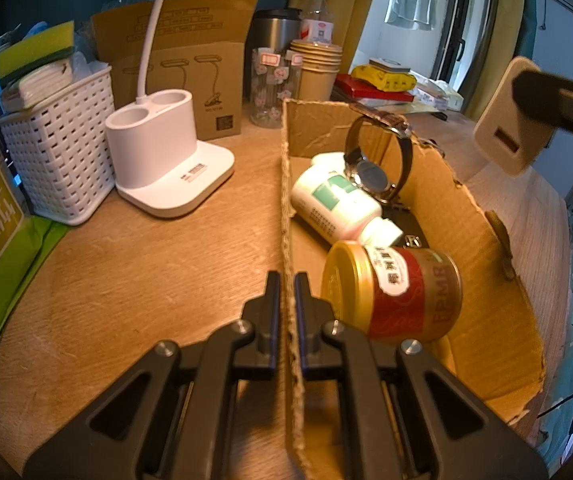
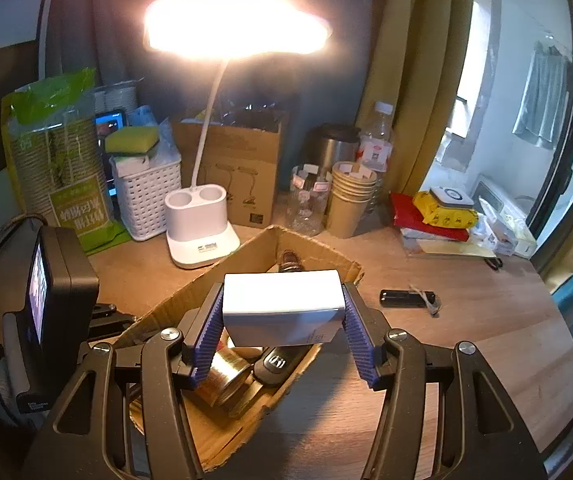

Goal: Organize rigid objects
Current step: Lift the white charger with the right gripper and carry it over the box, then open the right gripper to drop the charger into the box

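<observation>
Cardboard forms the open box [image 1: 482, 280] on the wooden desk [image 1: 146, 280], and it is the collecting place for the loose hard items. Several are already inside: a gold-and-red tin [image 1: 398, 292] on its side near the front, a white pill bottle [image 1: 338, 200] lying behind it, a watch [image 1: 378, 160] propped against the far wall, and a dark flat object, perhaps a key fob [image 2: 276, 362], on the floor of the box.

The left gripper [image 1: 286, 280] is pressed together on the box's near wall, pinching the cardboard edge between its jaws; I judge that it steadies the box.

The right gripper [image 2: 282, 308] clamps a white charger block [image 2: 282, 300] between its blue ribbed pads, one on each side. In the right wrist view the block hangs above the box opening, not yet let go; from the left wrist view it shows high at the right, clear of the box.

So the task looks well advanced: four things are stowed and a fifth is about to go in. Still out on the desk, right of the box, lies a small black stick with a cord [image 2: 406, 298], likely the next candidate. The lamp [image 2: 202, 240], basket [image 2: 146, 200] and cups [image 2: 350, 200] at the back seem to be background.
</observation>
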### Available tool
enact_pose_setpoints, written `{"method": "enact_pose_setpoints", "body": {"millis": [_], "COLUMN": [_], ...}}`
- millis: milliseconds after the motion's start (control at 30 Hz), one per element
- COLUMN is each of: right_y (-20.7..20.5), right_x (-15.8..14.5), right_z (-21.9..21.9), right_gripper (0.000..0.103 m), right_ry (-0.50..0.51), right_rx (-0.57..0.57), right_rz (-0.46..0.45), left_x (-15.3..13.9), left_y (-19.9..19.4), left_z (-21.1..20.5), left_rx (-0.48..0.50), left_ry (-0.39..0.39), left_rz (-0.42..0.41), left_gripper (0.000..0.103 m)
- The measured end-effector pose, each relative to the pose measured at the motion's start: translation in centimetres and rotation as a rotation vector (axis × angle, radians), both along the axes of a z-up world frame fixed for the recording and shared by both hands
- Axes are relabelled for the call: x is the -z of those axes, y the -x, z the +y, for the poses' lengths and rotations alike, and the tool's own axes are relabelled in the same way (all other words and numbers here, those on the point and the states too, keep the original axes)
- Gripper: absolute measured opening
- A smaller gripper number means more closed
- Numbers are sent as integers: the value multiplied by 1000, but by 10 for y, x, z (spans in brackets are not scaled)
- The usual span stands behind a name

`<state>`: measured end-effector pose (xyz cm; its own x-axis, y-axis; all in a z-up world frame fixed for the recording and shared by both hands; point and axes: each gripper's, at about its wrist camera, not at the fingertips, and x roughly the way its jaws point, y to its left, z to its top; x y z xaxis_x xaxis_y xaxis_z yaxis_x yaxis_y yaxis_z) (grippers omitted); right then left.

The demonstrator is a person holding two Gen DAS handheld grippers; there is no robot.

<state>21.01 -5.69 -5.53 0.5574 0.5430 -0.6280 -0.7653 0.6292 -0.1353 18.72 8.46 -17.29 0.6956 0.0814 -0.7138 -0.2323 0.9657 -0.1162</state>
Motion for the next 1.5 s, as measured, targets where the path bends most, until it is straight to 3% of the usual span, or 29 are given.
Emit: {"method": "enact_pose_setpoints", "body": {"millis": [1067,1233,1367,1500], "right_y": [-13,-19,-21,-23], "right_x": [48,60,77,77], "right_z": [32,45,56,56], "right_gripper": [59,59,59,59], "right_ry": [175,259,353,339], "right_rx": [-47,-58,-113,-118], "right_rz": [40,41,98,99], "left_x": [-1,-1,-1,-1], "left_y": [-1,-1,-2,-1], "left_z": [2,3,2,0], "left_rx": [-4,-3,-2,-1], "left_ry": [4,2,-3,-3], "left_rz": [0,-1,-3,-3], "left_gripper": [7,7,7,7]}}
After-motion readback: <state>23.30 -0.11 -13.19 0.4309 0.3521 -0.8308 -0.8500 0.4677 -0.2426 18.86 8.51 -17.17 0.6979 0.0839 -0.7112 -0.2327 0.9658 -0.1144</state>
